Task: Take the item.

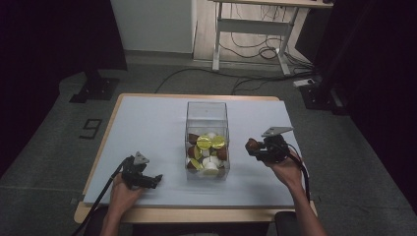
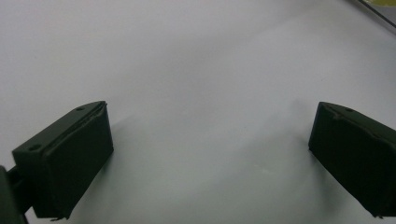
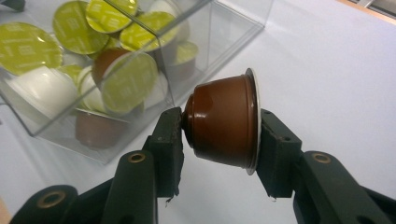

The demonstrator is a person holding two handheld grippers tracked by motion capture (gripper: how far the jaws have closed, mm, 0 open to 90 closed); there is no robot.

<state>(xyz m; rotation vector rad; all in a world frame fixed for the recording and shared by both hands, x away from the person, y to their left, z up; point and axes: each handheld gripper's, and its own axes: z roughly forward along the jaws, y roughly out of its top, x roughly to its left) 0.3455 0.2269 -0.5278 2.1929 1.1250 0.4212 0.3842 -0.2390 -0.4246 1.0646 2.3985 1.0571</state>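
Observation:
A brown coffee capsule lies sideways between the jaws of my right gripper, which is shut on it just above the table. In the high view the right gripper and its capsule hover right of a clear plastic box. The box holds several capsules, brown and white, with yellow-green lids. My left gripper rests near the table's front left, jaws wide apart. Its fingers stand over bare white table with nothing between them.
The white table top has a wooden rim. A corner of the clear box shows at the top right of the left gripper view. Beyond the table stand a desk frame and floor cables.

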